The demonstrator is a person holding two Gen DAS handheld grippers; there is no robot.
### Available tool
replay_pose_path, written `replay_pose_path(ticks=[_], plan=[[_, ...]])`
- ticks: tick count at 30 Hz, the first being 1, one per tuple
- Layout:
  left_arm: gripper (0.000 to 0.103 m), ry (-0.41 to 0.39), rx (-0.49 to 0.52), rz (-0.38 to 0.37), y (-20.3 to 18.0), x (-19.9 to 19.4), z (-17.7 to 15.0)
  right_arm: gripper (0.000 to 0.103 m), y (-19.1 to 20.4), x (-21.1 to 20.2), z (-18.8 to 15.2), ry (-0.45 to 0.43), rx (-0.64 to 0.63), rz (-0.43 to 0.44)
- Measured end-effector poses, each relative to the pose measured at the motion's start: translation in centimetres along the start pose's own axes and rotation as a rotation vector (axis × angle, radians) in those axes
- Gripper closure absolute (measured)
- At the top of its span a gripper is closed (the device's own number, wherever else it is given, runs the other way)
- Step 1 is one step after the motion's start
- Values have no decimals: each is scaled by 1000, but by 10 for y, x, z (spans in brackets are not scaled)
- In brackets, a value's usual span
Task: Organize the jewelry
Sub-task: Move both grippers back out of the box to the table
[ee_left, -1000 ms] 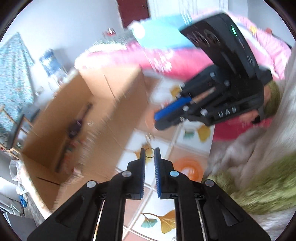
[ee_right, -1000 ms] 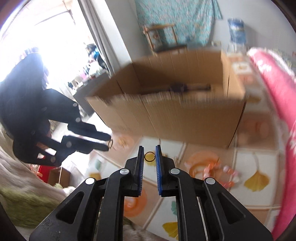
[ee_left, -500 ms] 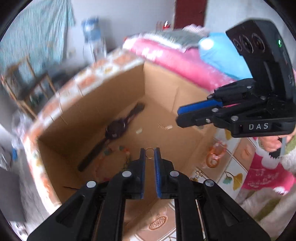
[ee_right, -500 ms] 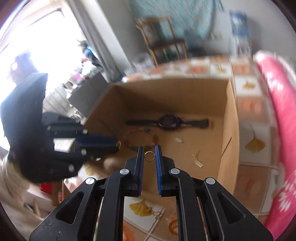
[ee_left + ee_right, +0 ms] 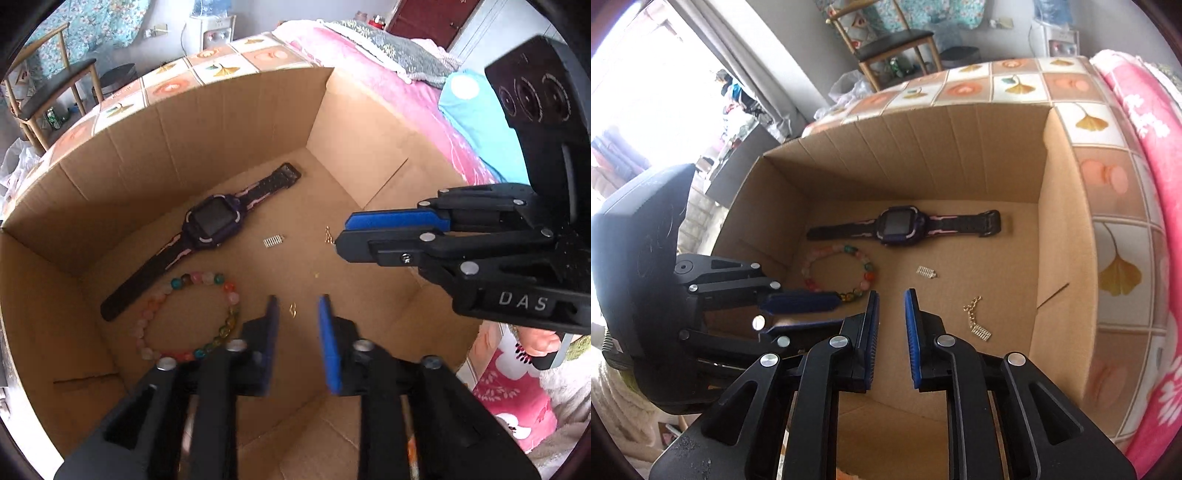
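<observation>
Left gripper [image 5: 295, 317] jaws opening, nothing pinched; a tiny gold ring [image 5: 293, 309] shows in the gap, apparently loose and falling toward or lying on the cardboard box [image 5: 207, 122] floor, can't tell which. Right gripper [image 5: 891, 314] jaws also opening, gap empty in its own view, no ring visible there; from the left wrist camera its pads look nearly together and something small and gold sits right at its tip [image 5: 328, 236], can't tell if that's a piece on the floor or one just leaving the pads

Both grippers point down into the box, side by side, close to each other

Further in: beaded bracelet [image 5: 188, 317] just beside the left fingers, a gold chain piece [image 5: 977, 319] right of the right fingers, a small silver spring-like piece [image 5: 926, 272] mid-floor, watch [image 5: 210, 225] laid flat toward the back wall

Risks:
- ring is tiny and light: could bounce or roll on the cardboard, end up under the bracelet or in a flap seam near the front edge
- ring hanging on a ridged pad and leaving the box with the gripper on pull-out
- grippers this close: fingers could knock on retreat
- left fingers low next to the bracelet: a sideways exit could drag it
- small gold bits on brown cardboard are hard to see, easy to miscount what's in
</observation>
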State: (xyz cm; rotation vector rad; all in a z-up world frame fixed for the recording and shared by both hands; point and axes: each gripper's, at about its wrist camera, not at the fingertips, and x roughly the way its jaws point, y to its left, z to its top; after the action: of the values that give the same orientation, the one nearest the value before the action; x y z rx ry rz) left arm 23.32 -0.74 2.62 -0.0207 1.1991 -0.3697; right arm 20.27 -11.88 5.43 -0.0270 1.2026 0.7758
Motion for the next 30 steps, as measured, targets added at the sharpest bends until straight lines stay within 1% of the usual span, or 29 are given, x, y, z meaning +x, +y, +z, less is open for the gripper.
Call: replay_pose_path(ticks=[6, 9, 11, 12, 14, 16, 17, 18, 19, 20, 21, 22, 25, 28, 30], plan=[[75, -79, -23, -14, 0, -24, -2, 88, -4, -26, -3, -74, 5, -11], [72, -136, -35, -17, 1, -46, -9, 88, 1, -48, -12, -130, -4, -14], [70, -189, -39, -5, 2, -67, -20, 88, 6, -68, -23, -175, -10, 0], [70, -229, -38, 9, 1, -81, -29, 88, 9, -74, -26, -191, -13, 12], [65, -289, -29, 23, -1, -102, -45, 87, 15, -96, -43, -237, -24, 46], [57, -366, -11, 54, -4, -127, -68, 85, 19, -112, -58, -269, -34, 70], [54, -400, -2, 66, -7, -138, -81, 84, 22, -121, -71, -286, -39, 85], [49, -432, 3, 76, -10, -148, -96, 82, 25, -122, -77, -295, -41, 93], [44, -452, 4, 82, -11, -154, -106, 81, 27, -127, -88, -308, -38, 104], [43, -472, 2, 90, -12, -159, -119, 81, 27, -130, -98, -315, -31, 116], [40, -487, -5, 97, -14, -163, -134, 81, 28, -128, -104, -319, -24, 122], [34, -493, -14, 100, -15, -165, -143, 80, 28, -127, -112, -323, -10, 125], [30, -491, -69, 116, -17, -153, -172, 79, 24, -114, -134, -310, 59, 115], [26, -444, -112, 133, -19, -125, -186, 78, 16, -93, -148, -272, 132, 118], [26, -390, -138, 147, -20, -100, -191, 78, 12, -76, -153, -239, 164, 80]])
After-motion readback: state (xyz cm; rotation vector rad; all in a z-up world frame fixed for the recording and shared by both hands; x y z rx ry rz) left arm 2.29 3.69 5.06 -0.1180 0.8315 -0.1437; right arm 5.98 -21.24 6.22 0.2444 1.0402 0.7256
